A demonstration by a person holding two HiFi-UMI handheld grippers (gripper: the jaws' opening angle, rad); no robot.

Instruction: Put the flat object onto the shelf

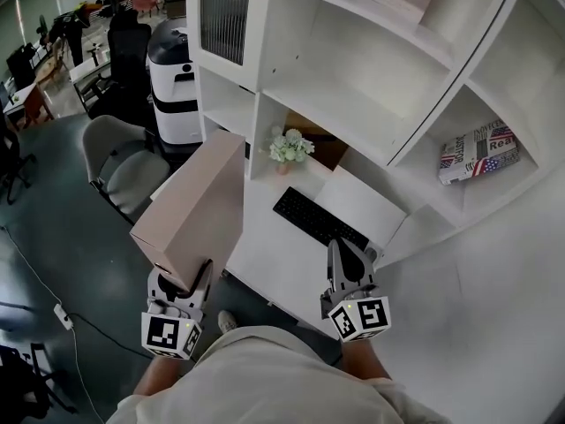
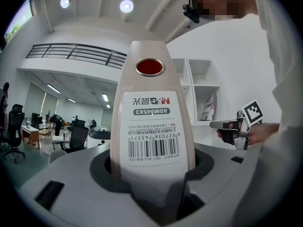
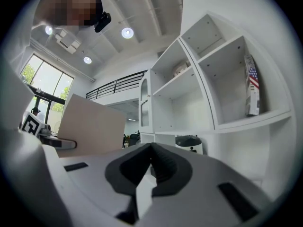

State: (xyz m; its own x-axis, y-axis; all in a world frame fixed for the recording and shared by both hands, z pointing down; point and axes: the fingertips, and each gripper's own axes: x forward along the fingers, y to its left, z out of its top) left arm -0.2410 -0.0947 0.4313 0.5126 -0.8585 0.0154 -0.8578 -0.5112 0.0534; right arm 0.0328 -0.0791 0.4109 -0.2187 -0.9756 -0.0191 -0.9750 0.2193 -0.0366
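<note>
Likely light yet stiff, the file box (image 1: 192, 203) is pinched end-on by left gripper (image 1: 183, 281) fingers; right gripper (image 1: 342, 249) fingers meet, empty.

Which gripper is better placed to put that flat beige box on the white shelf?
Left. The left gripper holds the flat beige box by its lower end, in front of the white shelf. The right gripper is shut and empty over the desk.
</note>
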